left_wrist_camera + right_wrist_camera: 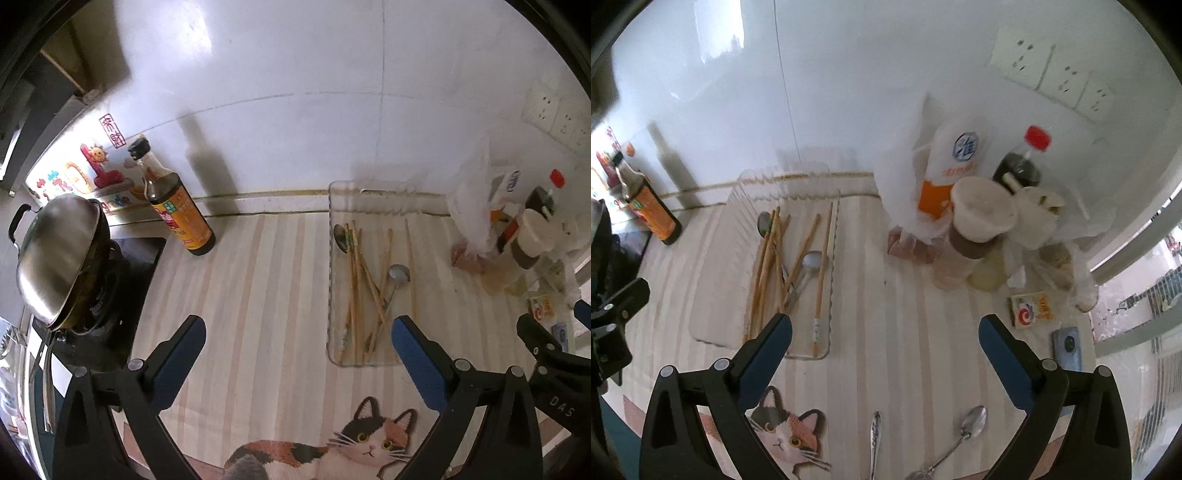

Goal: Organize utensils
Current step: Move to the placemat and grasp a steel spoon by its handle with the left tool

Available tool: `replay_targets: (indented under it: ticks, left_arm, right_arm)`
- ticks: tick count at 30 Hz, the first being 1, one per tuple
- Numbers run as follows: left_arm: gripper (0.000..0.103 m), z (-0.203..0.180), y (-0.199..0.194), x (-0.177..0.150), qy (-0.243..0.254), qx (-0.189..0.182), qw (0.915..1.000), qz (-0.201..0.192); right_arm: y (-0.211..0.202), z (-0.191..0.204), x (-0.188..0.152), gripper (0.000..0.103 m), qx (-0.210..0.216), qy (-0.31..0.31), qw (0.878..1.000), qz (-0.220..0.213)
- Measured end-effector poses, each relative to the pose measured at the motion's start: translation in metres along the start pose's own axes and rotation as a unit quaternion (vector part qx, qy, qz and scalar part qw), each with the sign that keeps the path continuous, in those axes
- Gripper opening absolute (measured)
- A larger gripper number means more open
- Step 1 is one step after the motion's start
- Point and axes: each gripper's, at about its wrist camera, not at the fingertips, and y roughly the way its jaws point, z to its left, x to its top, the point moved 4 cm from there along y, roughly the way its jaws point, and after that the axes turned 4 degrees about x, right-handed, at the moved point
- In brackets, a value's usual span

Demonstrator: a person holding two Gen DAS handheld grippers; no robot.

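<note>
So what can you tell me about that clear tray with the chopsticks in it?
The clear tray is a shallow rectangular dish, see-through like plastic or glass, with a low rim. It lies flat on the striped mat, its far end near the wall. Inside lie a loose, crossed pile of wooden chopsticks and two metal spoons, one at the far left corner. Neither gripper touches it.

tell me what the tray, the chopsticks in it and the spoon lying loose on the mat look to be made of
Tray: clear plastic, by the look; the striped mat shows through its ribbed walls.
Chopsticks: probably bamboo or wood, tan and matte.
Spoon: metal, likely stainless steel; silvery, with bright glints on the bowl.
</note>
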Motion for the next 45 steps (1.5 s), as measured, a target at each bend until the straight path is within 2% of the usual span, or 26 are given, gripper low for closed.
replay_targets:
  ticks: [11, 12, 15, 17, 20, 23, 24, 25, 26, 27, 29, 32, 35, 37, 39, 42, 44, 45]
  left_arm:
    - [0.103, 0.003, -0.054, -0.013, -0.009, -0.012, 0.9988, -0.047]
    - [0.103, 0.003, -0.057, -0.013, -0.012, -0.009, 0.9986, -0.051]
    - [0.103, 0.006, -0.063, -0.016, -0.02, 0.033, 0.9978, -0.053]
    - [0.103, 0.002, -0.061, -0.019, -0.017, 0.037, 0.9975, -0.058]
    - [0.103, -0.008, -0.049, -0.028, -0.018, 0.024, 0.9986, -0.045]
    - [0.103, -0.03, -0.032, -0.041, -0.001, 0.012, 0.9997, -0.022]
    - [0.103, -0.043, -0.023, -0.049, 0.012, 0.007, 0.9999, -0.004]
    - [0.103, -0.053, -0.017, -0.055, 0.022, 0.005, 0.9997, 0.009]
    - [0.103, -0.066, -0.009, -0.064, 0.036, -0.005, 0.999, 0.025]
    - [0.103, -0.084, 0.003, -0.078, 0.051, -0.022, 0.997, 0.054]
    - [0.103, -0.11, 0.021, -0.103, 0.077, -0.049, 0.9903, 0.104]
    - [0.102, -0.15, 0.048, -0.149, 0.12, -0.09, 0.9672, 0.205]
    - [0.097, -0.176, 0.06, -0.188, 0.152, -0.11, 0.9445, 0.269]
    - [0.094, -0.186, 0.065, -0.205, 0.158, -0.123, 0.9324, 0.301]
    - [0.088, -0.194, 0.069, -0.216, 0.164, -0.125, 0.9242, 0.321]
    - [0.079, -0.2, 0.074, -0.224, 0.168, -0.122, 0.9195, 0.334]
    - [0.057, -0.204, 0.076, -0.228, 0.174, -0.115, 0.9177, 0.338]
    - [0.055, -0.205, 0.074, -0.227, 0.181, -0.107, 0.92, 0.331]
  right_arm:
    - [-0.063, -0.012, -0.015, 0.102, 0.028, 0.015, 0.998, -0.055]
    - [-0.066, -0.015, -0.016, 0.102, 0.035, 0.02, 0.998, -0.058]
    - [-0.073, -0.026, -0.023, 0.102, 0.072, 0.047, 0.994, -0.072]
    - [-0.073, -0.037, -0.031, 0.102, 0.084, 0.065, 0.991, -0.076]
    - [-0.065, -0.062, -0.046, 0.102, 0.076, 0.094, 0.99, -0.072]
    - [-0.046, -0.095, -0.068, 0.102, 0.063, 0.128, 0.989, -0.034]
    - [-0.038, -0.107, -0.079, 0.096, 0.062, 0.145, 0.987, -0.017]
    - [-0.03, -0.118, -0.089, 0.083, 0.062, 0.162, 0.985, 0.001]
    - [-0.018, -0.131, -0.103, 0.075, 0.06, 0.182, 0.981, 0.028]
    - [-0.01, -0.14, -0.113, 0.064, 0.058, 0.193, 0.978, 0.046]
    - [0.006, -0.157, -0.136, 0.058, 0.052, 0.22, 0.971, 0.076]
    - [0.023, -0.174, -0.169, 0.057, 0.044, 0.245, 0.962, 0.111]
    - [0.035, -0.185, -0.193, 0.057, 0.04, 0.263, 0.955, 0.132]
    - [0.041, -0.189, -0.206, 0.057, 0.039, 0.274, 0.95, 0.141]
    - [0.047, -0.193, -0.214, 0.057, 0.041, 0.285, 0.946, 0.15]
    - [0.052, -0.194, -0.222, 0.057, 0.043, 0.294, 0.942, 0.156]
    - [0.055, -0.194, -0.227, 0.057, 0.045, 0.3, 0.939, 0.16]
    - [0.056, -0.194, -0.229, 0.057, 0.048, 0.308, 0.936, 0.163]
